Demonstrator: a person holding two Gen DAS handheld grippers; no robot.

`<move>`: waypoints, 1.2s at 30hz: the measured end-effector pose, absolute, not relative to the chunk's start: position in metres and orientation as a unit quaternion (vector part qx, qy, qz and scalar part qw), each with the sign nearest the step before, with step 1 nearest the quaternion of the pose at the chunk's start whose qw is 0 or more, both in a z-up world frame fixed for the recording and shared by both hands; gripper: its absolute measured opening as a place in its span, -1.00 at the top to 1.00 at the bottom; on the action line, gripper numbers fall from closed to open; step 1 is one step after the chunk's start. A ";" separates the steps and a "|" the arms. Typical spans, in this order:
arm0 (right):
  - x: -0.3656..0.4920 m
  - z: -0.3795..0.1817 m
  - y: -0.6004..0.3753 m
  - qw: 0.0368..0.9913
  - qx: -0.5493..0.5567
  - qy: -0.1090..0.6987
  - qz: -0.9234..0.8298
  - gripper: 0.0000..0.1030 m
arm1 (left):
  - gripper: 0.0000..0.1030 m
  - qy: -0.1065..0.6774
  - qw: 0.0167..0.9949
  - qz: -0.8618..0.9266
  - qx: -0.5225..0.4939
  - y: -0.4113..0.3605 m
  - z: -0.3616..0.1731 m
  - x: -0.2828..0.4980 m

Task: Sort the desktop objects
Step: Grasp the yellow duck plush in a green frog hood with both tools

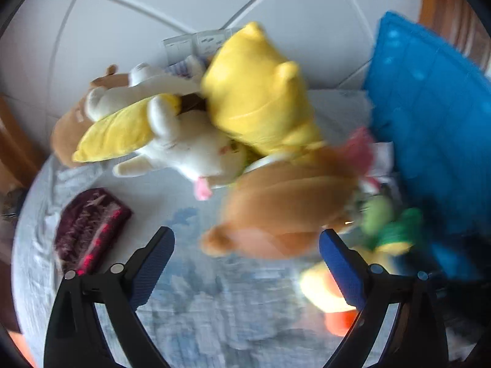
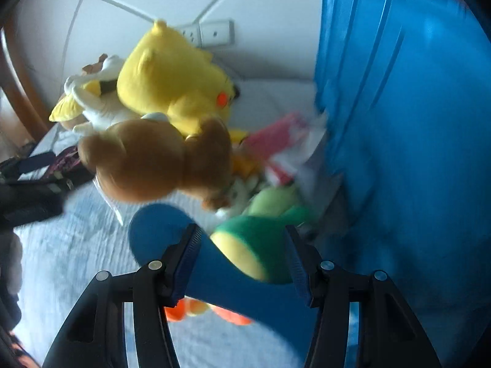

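My right tool (image 2: 242, 260) pinched the blue-green-yellow plush toy (image 2: 245, 254), presumably bound for the big blue plastic bin (image 2: 399, 122) right; my left tool (image 1: 247, 263) hung spread, empty.

Left gripper (image 1: 247, 265) has its blue-padded fingers (image 1: 152, 271) spread wide with nothing between them, hanging a bit above the surface. Right gripper (image 2: 242, 263) has its fingers (image 2: 184, 266) pressed onto either side of a blue-and-green plush toy (image 2: 245, 251), angled forward and down.
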State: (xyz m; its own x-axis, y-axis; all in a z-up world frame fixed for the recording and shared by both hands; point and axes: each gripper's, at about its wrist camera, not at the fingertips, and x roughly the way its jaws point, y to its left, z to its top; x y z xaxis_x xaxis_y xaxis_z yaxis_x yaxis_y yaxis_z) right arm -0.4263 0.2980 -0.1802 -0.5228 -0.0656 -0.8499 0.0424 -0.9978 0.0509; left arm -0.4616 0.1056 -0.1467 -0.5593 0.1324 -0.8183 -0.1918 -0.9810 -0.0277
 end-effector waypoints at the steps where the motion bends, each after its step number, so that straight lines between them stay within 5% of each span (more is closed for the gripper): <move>1: -0.424 -0.188 0.297 0.032 0.491 -0.024 -0.870 -0.05 | -0.89 0.034 0.102 0.884 -0.456 0.110 -0.144 -0.458; 23: -0.340 -0.182 0.326 -0.020 0.446 -0.092 -0.890 -0.21 | -1.00 0.033 0.163 0.851 -0.497 0.122 -0.201 -0.413; 27: -0.322 -0.183 0.324 -0.014 0.443 -0.071 -0.894 -0.52 | -1.00 0.028 0.166 0.848 -0.503 0.124 -0.210 -0.396; 34: -0.315 -0.200 0.322 -0.002 0.454 -0.059 -0.889 -0.46 | -1.00 0.038 0.175 0.848 -0.499 0.139 -0.213 -0.384; 36: -0.318 -0.203 0.323 -0.001 0.454 -0.056 -0.889 -0.31 | -1.00 0.048 0.176 0.844 -0.505 0.146 -0.223 -0.383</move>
State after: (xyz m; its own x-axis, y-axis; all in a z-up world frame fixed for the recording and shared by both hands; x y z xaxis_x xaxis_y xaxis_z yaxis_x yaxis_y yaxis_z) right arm -0.3176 0.3232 -0.2031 -0.5870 -0.0496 -0.8081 -0.0515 -0.9938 0.0984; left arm -0.3829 0.1458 -0.2226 -0.4285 0.2479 -0.8689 -0.3447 -0.9338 -0.0964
